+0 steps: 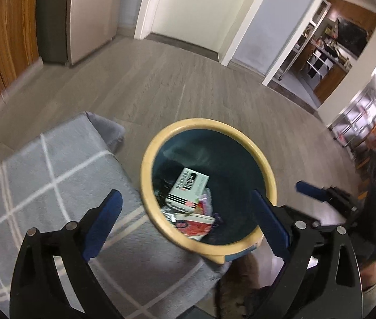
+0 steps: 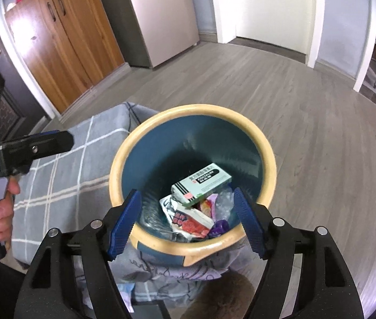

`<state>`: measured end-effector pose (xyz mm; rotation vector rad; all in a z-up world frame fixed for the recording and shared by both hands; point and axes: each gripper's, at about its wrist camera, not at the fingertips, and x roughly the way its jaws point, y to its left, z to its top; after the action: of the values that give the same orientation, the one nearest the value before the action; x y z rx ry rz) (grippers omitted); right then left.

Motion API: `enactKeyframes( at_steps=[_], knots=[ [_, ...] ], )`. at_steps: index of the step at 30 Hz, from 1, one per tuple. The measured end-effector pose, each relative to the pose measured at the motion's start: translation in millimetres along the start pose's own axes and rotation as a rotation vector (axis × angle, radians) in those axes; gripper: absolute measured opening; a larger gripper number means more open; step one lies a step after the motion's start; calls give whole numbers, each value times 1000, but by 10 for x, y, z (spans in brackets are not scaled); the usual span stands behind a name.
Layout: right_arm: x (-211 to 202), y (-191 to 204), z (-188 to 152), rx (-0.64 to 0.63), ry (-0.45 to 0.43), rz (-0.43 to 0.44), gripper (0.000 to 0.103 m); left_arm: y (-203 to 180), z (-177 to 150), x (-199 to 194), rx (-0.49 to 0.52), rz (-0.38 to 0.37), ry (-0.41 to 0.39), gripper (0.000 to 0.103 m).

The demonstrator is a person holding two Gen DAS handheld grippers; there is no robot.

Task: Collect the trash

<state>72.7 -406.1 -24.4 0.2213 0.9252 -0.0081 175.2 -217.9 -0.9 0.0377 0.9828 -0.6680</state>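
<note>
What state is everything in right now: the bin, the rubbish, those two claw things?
Bin: upright, no lid, partly filled.
Green box: inside the bin, on top of the pile.
Wrappers: inside the bin, crumpled.
Left gripper: open, empty.
Right gripper: open, empty, above the bin.
Cupboard doors: closed.

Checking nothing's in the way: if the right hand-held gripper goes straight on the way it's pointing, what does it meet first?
The right hand-held gripper, open and empty, points down into the bin. It would probably meet the trash pile first, around the red-printed packet; depth is unclear.
</note>
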Motion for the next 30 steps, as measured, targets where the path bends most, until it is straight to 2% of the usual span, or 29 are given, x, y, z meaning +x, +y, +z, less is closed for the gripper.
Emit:
enactKeyframes(
  at_steps=[3, 8, 10, 15, 22, 30],
  knots=[
    [-85, -1, -41, 9, -27, -7, 84, -39, -83, -103, 46, 41, -29, 97],
    [-234, 30, -155, 7, -78, -32, 85, -140, -239, -287, 109, 109, -80, 97],
    [-308, 49, -238, -2, -108, -48, 89, -178, -311, -356, 130, 117, -100, 97],
    [-485, 102, -383, -30, -160, -68, 90, -262, -491, -509, 168, 148, -139, 97],
    [-691, 68, -479, -12, -201, -52, 92, -263, -731, -725, 156, 204, -169, 97],
    [-732, 237, -598, -68, -188, -13, 93, -271, -904, -790, 147, 209, -159, 97]
  ],
)
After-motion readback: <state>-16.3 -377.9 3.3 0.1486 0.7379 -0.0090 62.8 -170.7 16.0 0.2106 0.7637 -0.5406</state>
